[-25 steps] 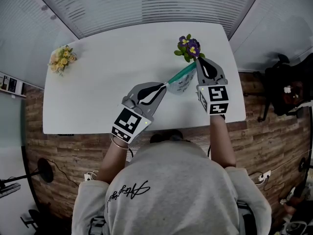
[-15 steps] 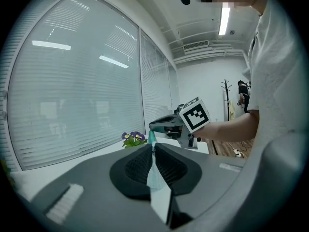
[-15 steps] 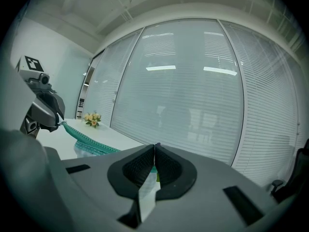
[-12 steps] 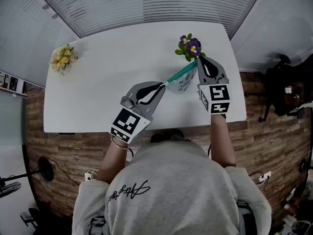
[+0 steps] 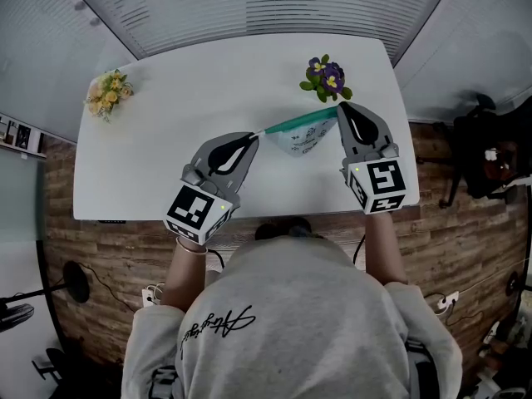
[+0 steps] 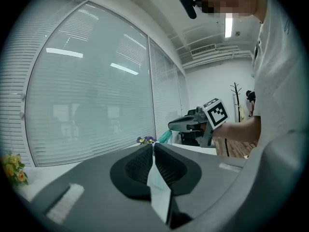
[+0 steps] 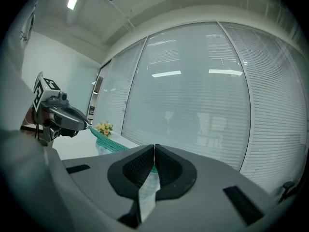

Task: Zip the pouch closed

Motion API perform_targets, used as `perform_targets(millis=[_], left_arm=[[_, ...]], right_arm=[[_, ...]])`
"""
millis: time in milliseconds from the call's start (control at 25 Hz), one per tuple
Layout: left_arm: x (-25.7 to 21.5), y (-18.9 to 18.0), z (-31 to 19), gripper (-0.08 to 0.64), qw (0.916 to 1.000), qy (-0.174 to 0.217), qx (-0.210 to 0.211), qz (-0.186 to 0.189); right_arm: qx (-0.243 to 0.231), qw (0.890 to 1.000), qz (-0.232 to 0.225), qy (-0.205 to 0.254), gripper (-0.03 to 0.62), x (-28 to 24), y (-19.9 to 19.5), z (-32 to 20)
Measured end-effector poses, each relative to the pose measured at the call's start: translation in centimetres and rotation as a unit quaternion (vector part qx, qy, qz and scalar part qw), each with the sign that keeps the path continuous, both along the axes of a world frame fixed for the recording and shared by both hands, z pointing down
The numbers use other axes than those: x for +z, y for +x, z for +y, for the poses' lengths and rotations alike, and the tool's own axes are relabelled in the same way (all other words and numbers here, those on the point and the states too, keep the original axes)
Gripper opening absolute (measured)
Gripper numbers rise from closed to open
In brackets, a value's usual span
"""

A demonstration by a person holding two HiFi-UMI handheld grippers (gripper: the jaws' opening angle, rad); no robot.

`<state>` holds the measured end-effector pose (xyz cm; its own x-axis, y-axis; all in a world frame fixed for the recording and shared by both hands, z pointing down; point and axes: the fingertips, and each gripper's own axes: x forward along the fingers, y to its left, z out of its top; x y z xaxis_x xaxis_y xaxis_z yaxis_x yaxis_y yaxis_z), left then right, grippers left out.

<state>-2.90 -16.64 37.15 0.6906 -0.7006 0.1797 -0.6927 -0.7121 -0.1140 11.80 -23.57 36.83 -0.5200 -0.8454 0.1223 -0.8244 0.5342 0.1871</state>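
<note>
holding the pouch stretched in the air over the near right part of the table, with its teal zip on top, running taut from gripper to gripper. pinching its left end in the left gripper, closed tight on a pale strip of the pouch, and clamping its right end the same way in the right gripper. hanging the printed body just in front of the purple flowers, well apart from the yellow flowers at the far left corner.
</note>
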Motion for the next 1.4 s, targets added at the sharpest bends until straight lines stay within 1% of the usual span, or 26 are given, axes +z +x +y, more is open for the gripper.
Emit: perform_targets(millis=[200,360,520,680,760,1040,1240,1320,1400], left_arm=[[-1.7,-1.8,0.9,0.015,0.9999,0.005,-0.009,0.005],[-1.6,-2.8,1.2,0.015,0.9998,-0.010,-0.013,0.010],[-0.4,-3.5,1.1,0.017,0.9994,-0.026,-0.020,0.013],[0.6,-3.8,0.9,0.015,0.9984,-0.045,-0.021,0.025],[1.4,-3.9,0.5,0.017,0.9981,-0.051,-0.026,0.023],[3.8,-4.9,-2.2,0.017,0.9959,-0.074,-0.045,0.028],[5.9,-5.9,-5.0,0.017,0.9930,-0.091,-0.071,0.028],[7.0,-6.2,-5.9,0.017,0.9918,-0.100,-0.077,0.022],[8.1,-6.3,-6.5,0.017,0.9907,-0.109,-0.080,0.008]], right_arm=[[-0.043,0.999,-0.029,-0.012,0.008,-1.3,-1.1,2.4],[-0.070,0.995,-0.048,-0.048,0.008,-0.7,-1.8,3.3],[-0.081,0.992,-0.054,-0.075,0.008,0.3,-2.3,3.5],[-0.094,0.988,-0.073,-0.100,0.008,1.2,-2.4,3.5],[-0.091,0.988,-0.068,-0.105,0.008,2.0,-2.5,3.0],[-0.081,0.991,-0.044,-0.098,0.008,3.8,-3.6,0.2],[-0.078,0.993,-0.023,-0.090,0.008,5.0,-4.8,-2.6],[-0.076,0.993,-0.016,-0.092,0.008,5.8,-5.1,-3.5],[-0.073,0.992,-0.008,-0.099,0.008,6.9,-5.3,-4.3]])
